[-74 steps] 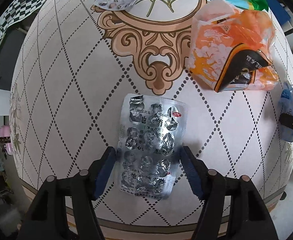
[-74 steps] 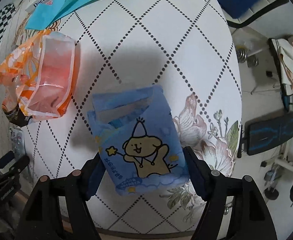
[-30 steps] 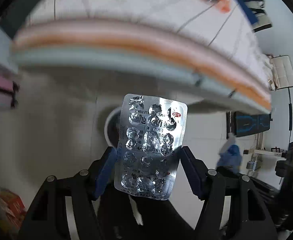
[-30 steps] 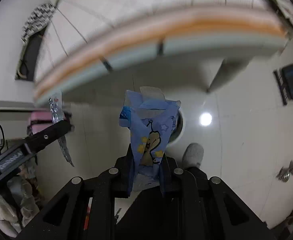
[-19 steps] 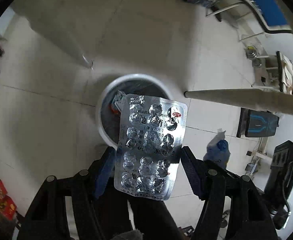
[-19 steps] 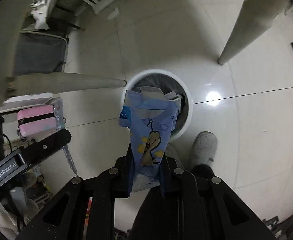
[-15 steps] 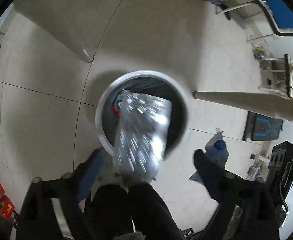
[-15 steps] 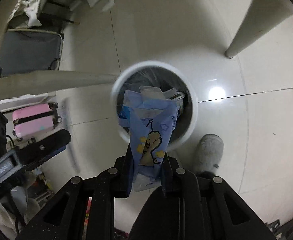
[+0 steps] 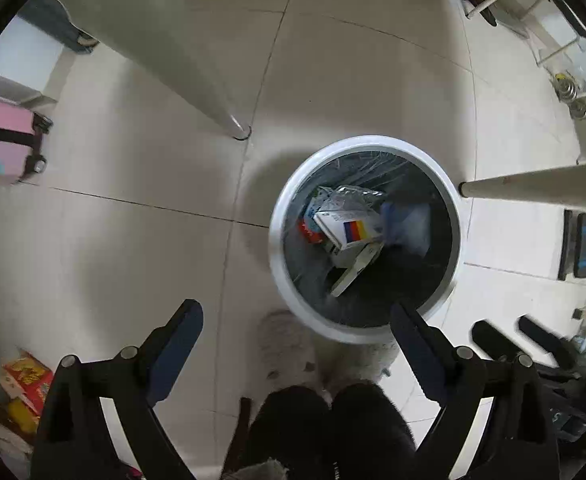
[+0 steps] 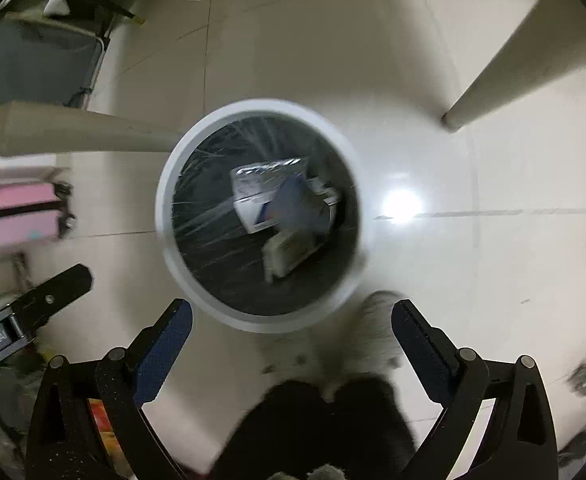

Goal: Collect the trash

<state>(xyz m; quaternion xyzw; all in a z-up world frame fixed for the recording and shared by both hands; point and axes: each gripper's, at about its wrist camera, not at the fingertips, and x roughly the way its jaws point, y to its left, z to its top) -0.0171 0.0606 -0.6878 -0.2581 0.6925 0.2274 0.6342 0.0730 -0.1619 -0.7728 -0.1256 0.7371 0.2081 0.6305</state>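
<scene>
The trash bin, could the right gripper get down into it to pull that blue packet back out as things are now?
Probably yes: the right gripper hangs open and empty over the trash bin, whose mouth is uncovered, and the blue packet lies on top.

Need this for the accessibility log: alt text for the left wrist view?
Open left hand-held gripper pointing down at a white-rimmed trash bin on a tiled floor; cartons and wrappers lie inside. A table leg stands beyond it.

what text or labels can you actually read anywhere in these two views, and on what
"obotAI", partly cut off at the frame edge: white label on the left gripper body, in the right wrist view.
White box with rainbow stripes in the trash bin: print too small to read.
Blister pack and blue wrapper: nothing legible.
</scene>
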